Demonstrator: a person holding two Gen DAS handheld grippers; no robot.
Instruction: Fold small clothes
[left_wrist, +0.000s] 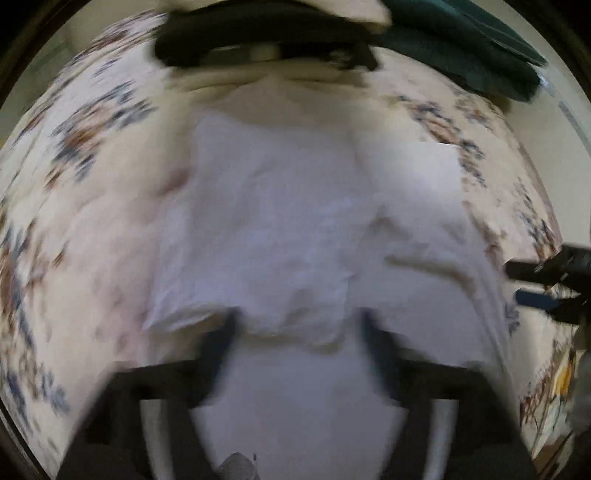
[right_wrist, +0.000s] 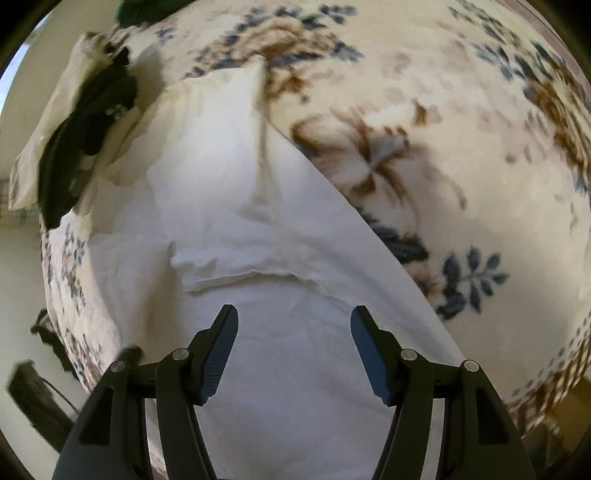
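Both grippers stand wide open with nothing between their fingers. Right gripper (right_wrist: 293, 350) shows black plastic arms with round metal pivot pins and ribbed dark-blue pads (right_wrist: 221, 354), the jaws spread well apart above smooth white cloth. Left gripper (left_wrist: 295, 354) is blurred in its own view, yet its two dark fingers are plainly spread, also over white cloth.

Beneath them lies the white garment (right_wrist: 258, 229), a thin, soft, matte fabric spread flat on the bed. Its surface is lightly wrinkled, with a raised hem or folded edge crossing just beyond the right gripper's fingertips and a long crease running away from it. One straight edge of the garment cuts diagonally to the right of the right gripper. In the left wrist view the same garment (left_wrist: 266, 229) shows as a pale, rumpled sheet with an overlapping layer near its middle.

Around the garment is the bedspread (right_wrist: 461, 177), a plush cream cover printed with brown flowers and blue leaves. Past the garment's far end, a black garment (right_wrist: 88, 122) lies crumpled on a cream cloth. Further off, to the right in the left wrist view, a dark green cloth (left_wrist: 472, 55) rests at the bed's edge.
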